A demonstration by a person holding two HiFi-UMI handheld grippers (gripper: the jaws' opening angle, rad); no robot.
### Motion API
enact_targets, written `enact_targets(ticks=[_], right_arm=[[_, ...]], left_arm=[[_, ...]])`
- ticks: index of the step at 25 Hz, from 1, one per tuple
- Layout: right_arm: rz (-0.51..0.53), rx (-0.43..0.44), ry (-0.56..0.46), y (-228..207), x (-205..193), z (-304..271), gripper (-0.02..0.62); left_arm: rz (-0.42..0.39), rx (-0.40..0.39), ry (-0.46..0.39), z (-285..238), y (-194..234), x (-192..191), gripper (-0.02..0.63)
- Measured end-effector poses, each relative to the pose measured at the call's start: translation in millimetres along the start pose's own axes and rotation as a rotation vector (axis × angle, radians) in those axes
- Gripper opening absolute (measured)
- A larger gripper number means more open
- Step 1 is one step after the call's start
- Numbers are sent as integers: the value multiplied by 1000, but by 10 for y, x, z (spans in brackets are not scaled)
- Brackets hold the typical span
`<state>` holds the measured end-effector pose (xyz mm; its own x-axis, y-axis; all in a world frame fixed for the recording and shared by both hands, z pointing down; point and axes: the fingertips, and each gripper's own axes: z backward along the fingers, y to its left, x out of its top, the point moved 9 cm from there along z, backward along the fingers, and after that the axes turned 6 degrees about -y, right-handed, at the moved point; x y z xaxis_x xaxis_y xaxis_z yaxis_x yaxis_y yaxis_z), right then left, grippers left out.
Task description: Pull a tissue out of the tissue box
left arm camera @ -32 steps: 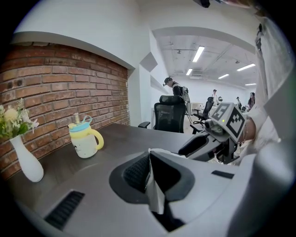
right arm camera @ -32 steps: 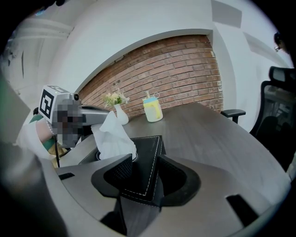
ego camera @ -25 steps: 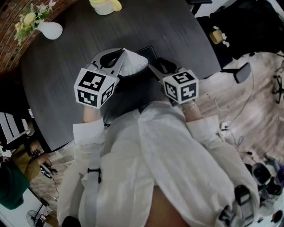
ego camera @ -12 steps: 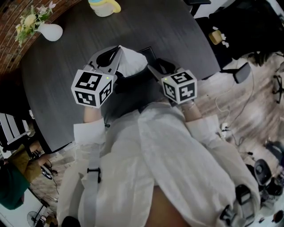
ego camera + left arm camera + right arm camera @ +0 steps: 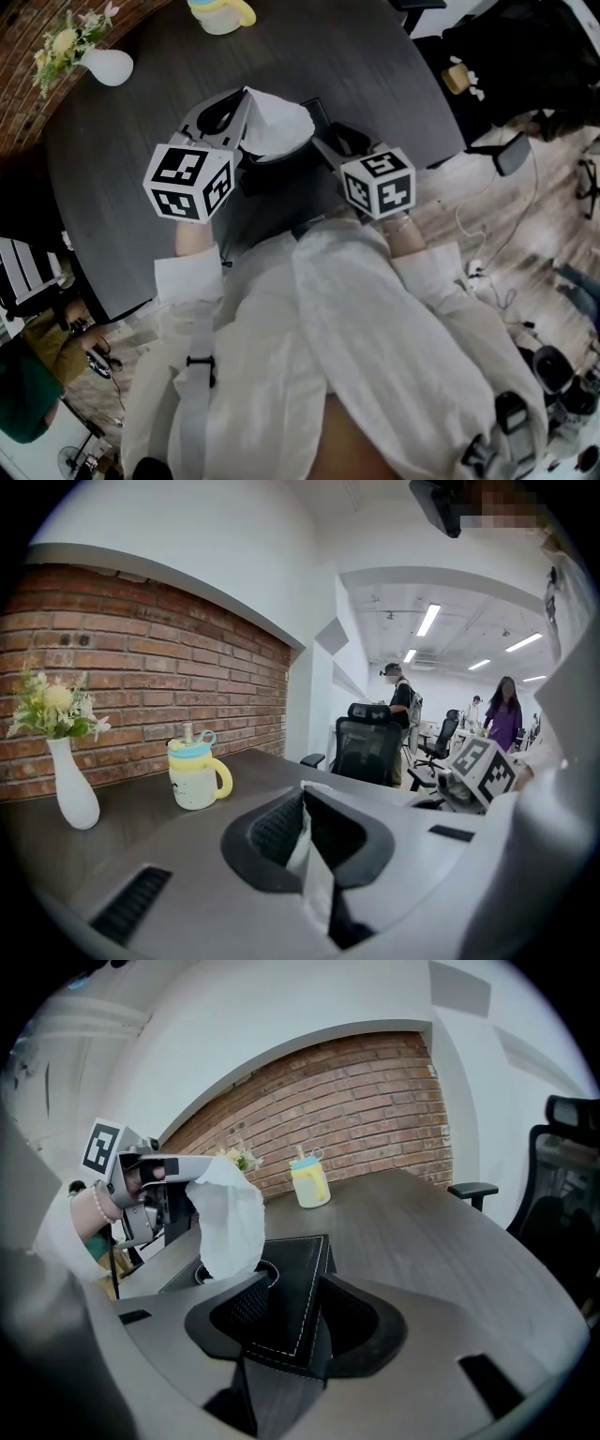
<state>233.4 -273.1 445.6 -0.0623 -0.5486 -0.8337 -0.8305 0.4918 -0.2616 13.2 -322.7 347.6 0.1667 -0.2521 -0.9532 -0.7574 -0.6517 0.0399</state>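
No words, numbers, brand names or signs can be read in any view. The only printed marks are black-and-white square code patterns on the marker cube (image 5: 187, 181) of the left gripper (image 5: 242, 101) and the marker cube (image 5: 380, 183) of the right gripper (image 5: 321, 142).

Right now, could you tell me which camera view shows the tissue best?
The right gripper view: the tissue hangs full length from the left gripper down into the tissue box. The head view shows only a white bunch from above; the left gripper view, a pinched strip.
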Motion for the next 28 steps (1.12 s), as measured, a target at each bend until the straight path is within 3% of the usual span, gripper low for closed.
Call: enact_targets(ticks=[5, 12, 17, 28], right_arm=[[-6, -2, -8, -3, -7, 4, 175], [-10, 1, 13, -13, 33, 3, 175], [48, -38, 1, 15, 129, 13, 175], [77, 36, -203, 287, 678, 200, 175]], left_arm=[[12, 58, -50, 81, 38, 92, 6], [98, 120, -106, 250, 181, 194, 6], [164, 161, -158, 365, 271, 221, 6], [154, 188, -269, 498, 275, 350, 6]])
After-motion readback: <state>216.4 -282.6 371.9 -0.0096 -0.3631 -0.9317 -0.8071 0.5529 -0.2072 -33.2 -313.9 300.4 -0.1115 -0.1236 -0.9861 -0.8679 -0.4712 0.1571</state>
